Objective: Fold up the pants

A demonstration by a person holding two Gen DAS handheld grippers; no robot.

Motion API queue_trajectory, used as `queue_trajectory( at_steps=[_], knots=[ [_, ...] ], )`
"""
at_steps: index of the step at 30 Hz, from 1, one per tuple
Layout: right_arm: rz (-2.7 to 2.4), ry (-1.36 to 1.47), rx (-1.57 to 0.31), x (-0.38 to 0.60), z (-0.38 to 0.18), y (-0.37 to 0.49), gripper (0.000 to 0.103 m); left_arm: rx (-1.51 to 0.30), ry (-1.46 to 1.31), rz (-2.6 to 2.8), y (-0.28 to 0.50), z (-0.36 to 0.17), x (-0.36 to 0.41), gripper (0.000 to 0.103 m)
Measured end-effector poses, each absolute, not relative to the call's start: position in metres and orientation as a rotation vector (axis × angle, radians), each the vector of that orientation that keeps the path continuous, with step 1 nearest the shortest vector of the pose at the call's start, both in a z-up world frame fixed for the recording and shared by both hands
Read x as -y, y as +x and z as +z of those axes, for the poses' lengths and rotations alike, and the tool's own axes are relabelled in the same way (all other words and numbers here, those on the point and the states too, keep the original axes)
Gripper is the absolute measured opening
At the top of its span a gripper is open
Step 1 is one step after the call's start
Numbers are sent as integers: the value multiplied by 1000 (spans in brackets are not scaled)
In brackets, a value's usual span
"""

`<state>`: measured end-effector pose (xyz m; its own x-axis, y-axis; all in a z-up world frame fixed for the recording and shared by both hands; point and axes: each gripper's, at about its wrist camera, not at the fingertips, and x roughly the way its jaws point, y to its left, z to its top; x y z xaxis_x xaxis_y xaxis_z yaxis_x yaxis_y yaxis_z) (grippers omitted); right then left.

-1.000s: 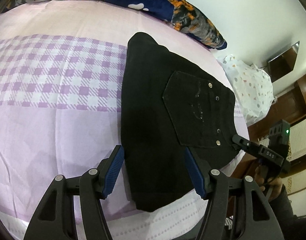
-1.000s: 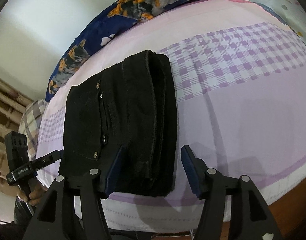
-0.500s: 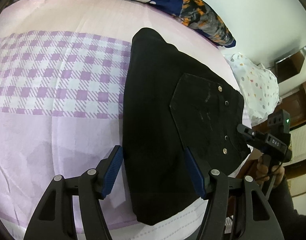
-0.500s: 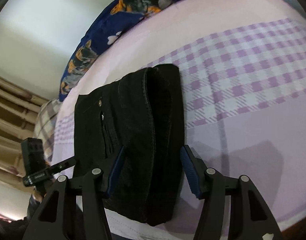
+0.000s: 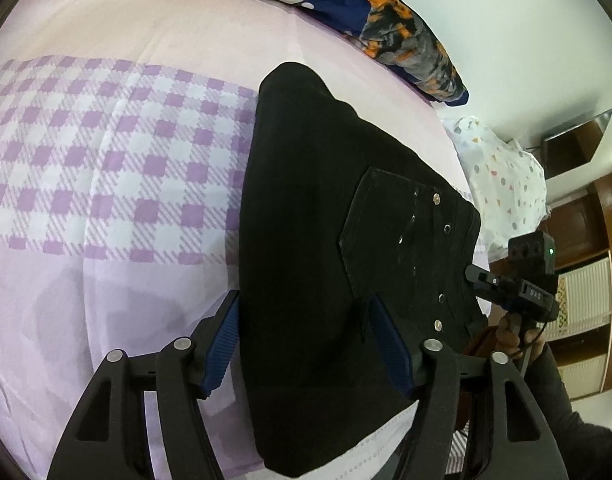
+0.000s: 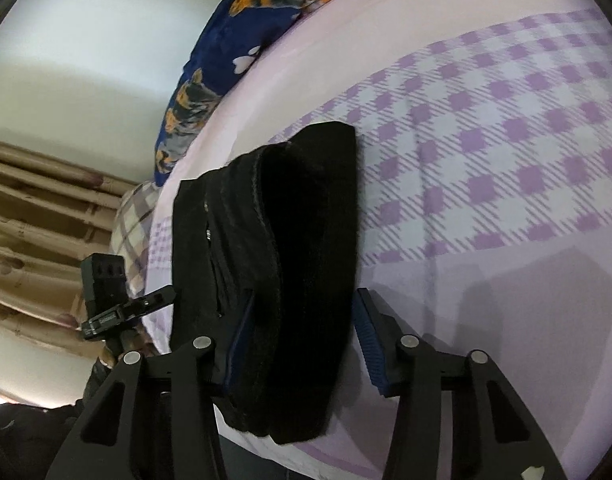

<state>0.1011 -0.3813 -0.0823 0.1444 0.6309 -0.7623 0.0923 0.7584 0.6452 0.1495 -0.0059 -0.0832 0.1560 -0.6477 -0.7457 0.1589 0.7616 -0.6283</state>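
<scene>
The folded black pants (image 5: 306,200) lie on the pink and purple checked bed sheet (image 5: 106,160), back pocket with studs facing up. My left gripper (image 5: 306,344) stands open over their near end, one pad at the left edge and the other above the cloth. In the right wrist view the pants (image 6: 306,240) show their thick folded edge. My right gripper (image 6: 302,340) straddles that edge and its jaws are closing, pads close to the cloth without pressing it. Each gripper also shows in the other's view: the right gripper (image 5: 518,292) and the left gripper (image 6: 118,304), each held by a hand.
A dark blue pillow (image 5: 386,28) with orange print lies at the head of the bed. A white dotted cloth (image 5: 502,176) lies beyond the bed's edge, with wooden furniture (image 5: 586,220) behind it. Beige curtains (image 6: 34,220) hang on the other side.
Both grippers have come lower and nearer to the pants. The right gripper tilted down and its jaws narrowed around the folded edge. The pants have not moved.
</scene>
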Motion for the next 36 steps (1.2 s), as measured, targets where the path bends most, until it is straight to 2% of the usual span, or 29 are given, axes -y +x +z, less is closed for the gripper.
queue_trajectory(
  at_steps=[7, 16, 22, 27, 36],
  knots=[
    [530, 715, -1413, 372, -95, 120, 48, -1267, -494, -645, 162, -87, 10, 67],
    [559, 708, -1396, 367, -95, 122, 43, -1262, -574, -728, 169, -94, 8, 66],
    [548, 711, -1392, 366, -96, 123, 43, -1262, -533, -764, 160, -93, 13, 59],
    [531, 728, -1397, 368, -98, 123, 42, -1272, -478, -709, 161, -91, 19, 46],
    [475, 726, -1358, 364, -94, 117, 43, -1230, -340, -595, 153, -84, 36, 44]
  ],
)
